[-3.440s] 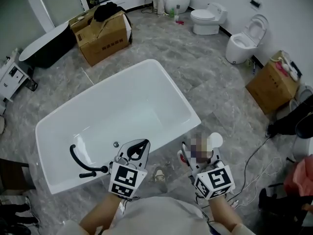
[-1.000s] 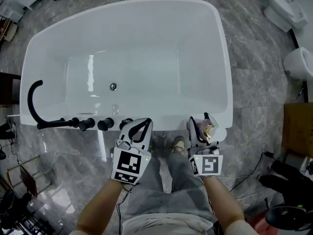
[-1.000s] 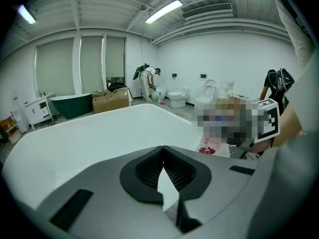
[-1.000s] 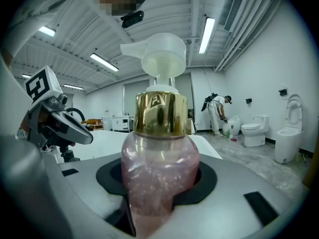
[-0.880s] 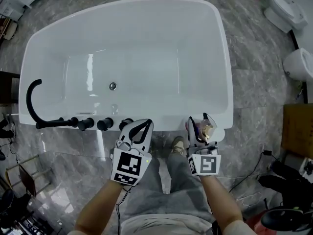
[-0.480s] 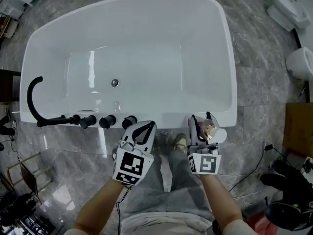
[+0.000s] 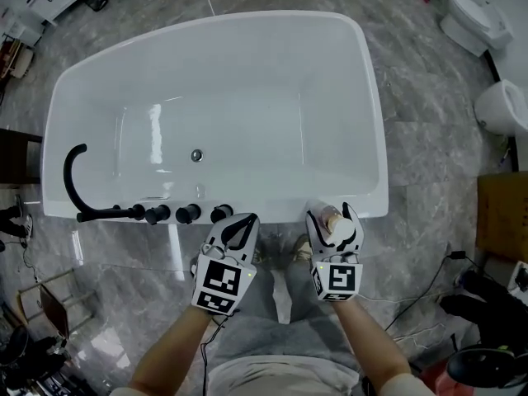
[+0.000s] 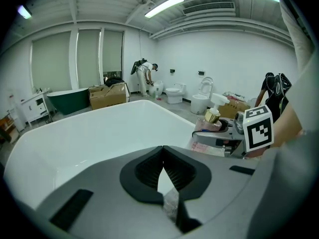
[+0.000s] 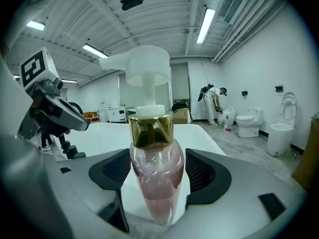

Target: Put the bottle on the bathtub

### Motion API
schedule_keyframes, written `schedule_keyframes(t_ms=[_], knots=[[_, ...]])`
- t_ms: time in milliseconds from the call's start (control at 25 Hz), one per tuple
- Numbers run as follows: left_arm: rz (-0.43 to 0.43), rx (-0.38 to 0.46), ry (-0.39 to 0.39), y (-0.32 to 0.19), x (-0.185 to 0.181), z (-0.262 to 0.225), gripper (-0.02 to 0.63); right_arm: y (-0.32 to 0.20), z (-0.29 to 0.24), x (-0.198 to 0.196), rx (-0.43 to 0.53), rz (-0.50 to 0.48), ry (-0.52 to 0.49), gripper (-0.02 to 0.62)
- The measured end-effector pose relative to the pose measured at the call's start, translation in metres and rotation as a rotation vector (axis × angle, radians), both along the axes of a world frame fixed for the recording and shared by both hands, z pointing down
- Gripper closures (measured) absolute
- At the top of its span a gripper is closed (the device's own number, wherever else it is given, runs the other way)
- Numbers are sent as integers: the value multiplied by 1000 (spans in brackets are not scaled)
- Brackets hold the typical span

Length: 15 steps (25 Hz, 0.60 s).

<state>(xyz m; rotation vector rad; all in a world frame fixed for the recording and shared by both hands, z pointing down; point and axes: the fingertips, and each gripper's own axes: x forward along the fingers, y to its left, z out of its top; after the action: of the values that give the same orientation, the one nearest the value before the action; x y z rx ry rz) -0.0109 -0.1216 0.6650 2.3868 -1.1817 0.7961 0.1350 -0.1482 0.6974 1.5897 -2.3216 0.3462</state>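
A pump bottle [image 7: 333,219] with pinkish liquid, a gold collar and a white pump stands upright between the jaws of my right gripper [image 7: 332,215], which is shut on it. It hangs at the near rim of the white bathtub [image 7: 375,139], close to the tub's right corner. In the right gripper view the bottle [image 9: 154,178] fills the gap of the right gripper [image 9: 155,183], with the tub [image 9: 199,133] behind. My left gripper [image 7: 245,221] is shut and holds nothing, just in front of the near rim. Its own view shows the left gripper [image 8: 162,156] and the bottle [image 8: 211,119] to its right.
A black faucet [image 7: 78,180] and black knobs [image 7: 188,214] sit on the tub's near-left rim. Toilets [image 7: 470,19] stand at the far right, a cardboard box [image 7: 503,217] at the right edge, cables [image 7: 412,295] on the grey floor. The person's shoe [image 7: 293,250] is between the grippers.
The person has come round to the tub's long side. In the last second the right gripper carried the bottle slightly left, up to the near rim. The left gripper stayed shut.
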Motion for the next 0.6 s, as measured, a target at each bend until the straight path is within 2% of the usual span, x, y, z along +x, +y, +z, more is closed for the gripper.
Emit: schedule_keyframes(t_ms=[280, 440, 600], knots=[[11, 39, 3, -4, 6, -45, 586, 14, -41, 2, -100, -42, 5, 230], [-9, 52, 44, -7, 6, -75, 586, 20, -74, -6, -106, -87, -11, 221], [-30, 66, 56, -7, 5, -107, 586, 22, -110, -9, -102, -90, -41, 218]])
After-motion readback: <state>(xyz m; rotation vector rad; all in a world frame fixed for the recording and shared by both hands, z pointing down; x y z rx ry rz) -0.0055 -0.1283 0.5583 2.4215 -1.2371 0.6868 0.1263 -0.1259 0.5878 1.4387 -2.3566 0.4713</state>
